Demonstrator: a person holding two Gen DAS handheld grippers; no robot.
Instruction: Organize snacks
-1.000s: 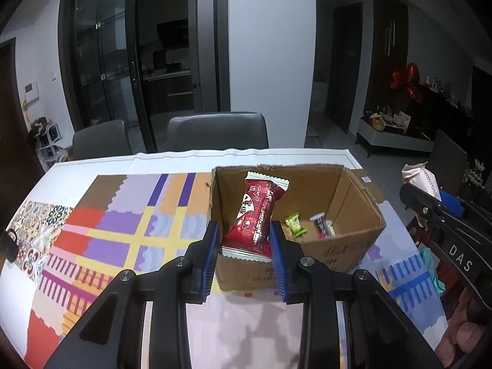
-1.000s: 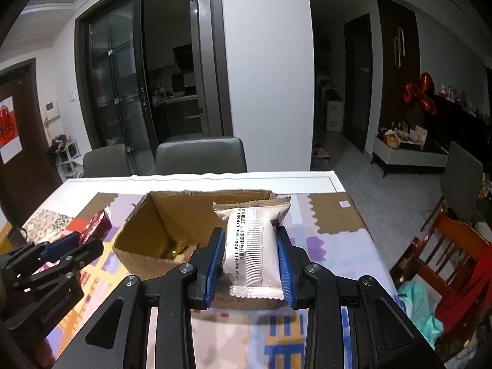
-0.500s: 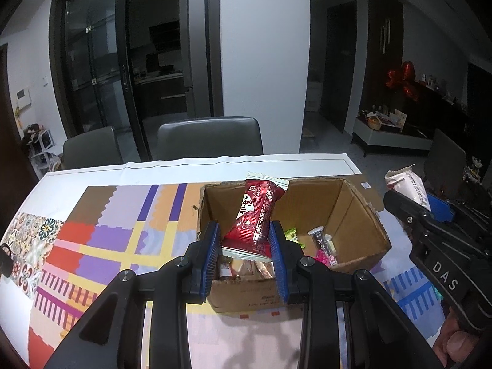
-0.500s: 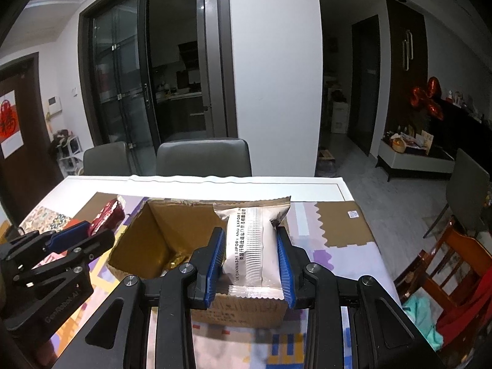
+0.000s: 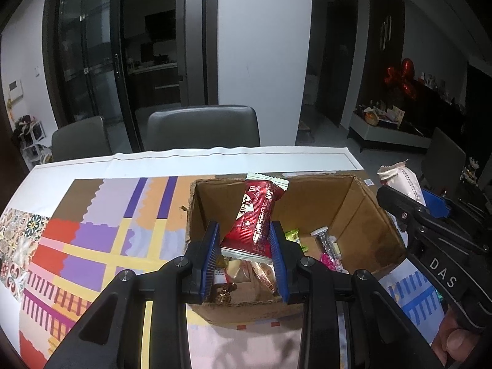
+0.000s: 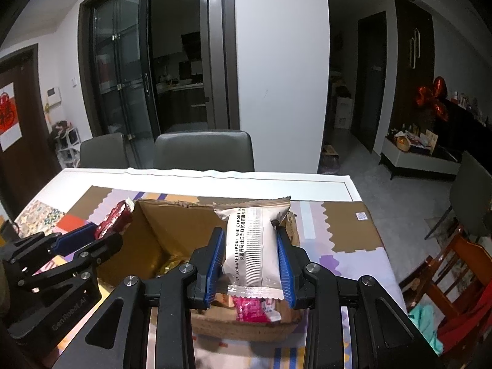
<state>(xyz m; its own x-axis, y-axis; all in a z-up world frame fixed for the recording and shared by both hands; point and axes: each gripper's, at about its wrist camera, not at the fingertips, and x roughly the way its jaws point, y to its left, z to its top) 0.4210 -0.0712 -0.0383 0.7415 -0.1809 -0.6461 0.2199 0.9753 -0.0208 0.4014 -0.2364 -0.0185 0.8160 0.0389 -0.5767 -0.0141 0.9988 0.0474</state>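
A red snack packet (image 5: pixel 256 216) printed with white Chinese characters and a small heart is being clamped upright between the blue pads of the left gripper (image 5: pixel 244 253), which is being held level over the near edge of an open cardboard box (image 5: pixel 366 215) standing on the desk (image 5: pixel 92 166). A silver-white snack packet (image 6: pixel 253 246), bearing the line "UK DANMASHI IMPORT AND EXPORT" beside a row of Chinese characters, is being gripped in the same upright way by the right gripper (image 6: pixel 250 259), poised above the box's near right corner. On the side of the right gripper, seen from the left wrist view, the letters "DAS" are being shown; on the left gripper's body, seen from the right wrist view, embossed lettering is being shown but cannot be read with certainty. Inside the box, a green sweet (image 5: pixel 292 235), a pink-printed packet (image 5: pixel 330 259) and several tan wrapped snacks (image 5: pixel 246 272) are lying loose. A patterned cloth (image 5: pixel 92 240) in purple, yellow and red is being spread under the box.
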